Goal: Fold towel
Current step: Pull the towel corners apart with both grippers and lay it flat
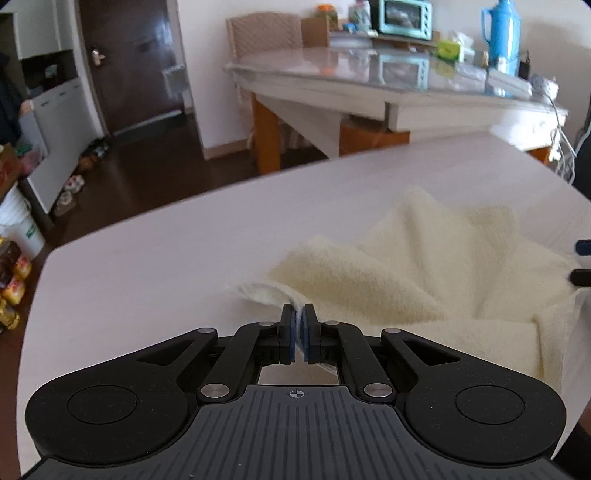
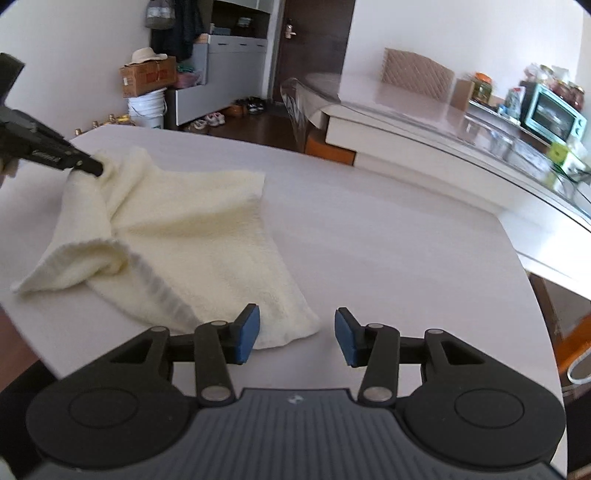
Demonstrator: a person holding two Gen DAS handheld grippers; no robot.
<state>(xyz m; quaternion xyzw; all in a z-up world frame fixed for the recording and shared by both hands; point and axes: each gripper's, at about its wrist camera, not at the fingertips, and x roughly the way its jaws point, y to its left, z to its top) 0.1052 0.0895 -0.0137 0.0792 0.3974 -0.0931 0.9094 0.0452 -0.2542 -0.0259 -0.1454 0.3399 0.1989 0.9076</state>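
Cream towel (image 2: 192,236) runs toward eleven o'clock on the desk (image 2: 388,236); my left fingers (image 1: 299,317) clamp its far corner, my right fingers (image 2: 297,334), spread apart, nearest its loose corner.

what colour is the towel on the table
The towel is a plain pale cream, with no pattern. It shows best in the right wrist view.

We are looking at a lived-in home dining room: a glass-topped dining table (image 1: 369,70) is carrying a teal toaster oven (image 1: 404,18) and a blue thermos (image 1: 502,31), a padded chair (image 1: 264,33) is standing behind it, and shoes (image 2: 229,110) are lying by the dark door (image 1: 129,62).
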